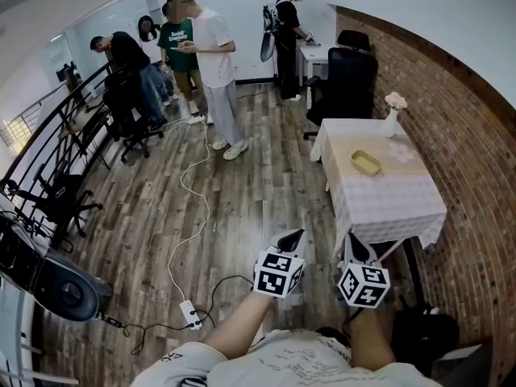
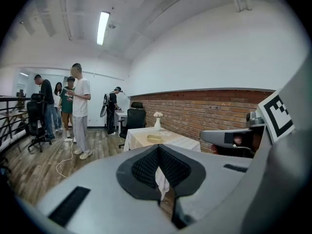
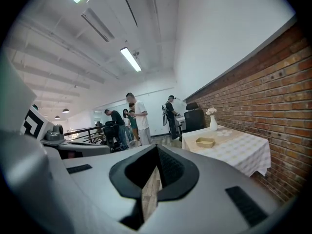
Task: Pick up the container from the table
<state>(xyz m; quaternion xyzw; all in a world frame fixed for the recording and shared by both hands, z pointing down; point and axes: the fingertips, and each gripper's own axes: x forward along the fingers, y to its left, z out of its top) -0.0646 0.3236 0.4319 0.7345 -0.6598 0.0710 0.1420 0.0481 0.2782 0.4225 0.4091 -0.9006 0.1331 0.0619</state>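
Container (image 1: 365,162) on table (image 1: 389,202); left claw (image 1: 291,237), right claw (image 1: 353,245) pressed together, empty; green shirt (image 1: 175,42) print unreadable.

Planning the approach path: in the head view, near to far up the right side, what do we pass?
right gripper → table → container → vase → black chair → person at desk

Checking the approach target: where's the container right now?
Head view, right of centre: the container lies on the table beside the brick wall, near the flower vase.
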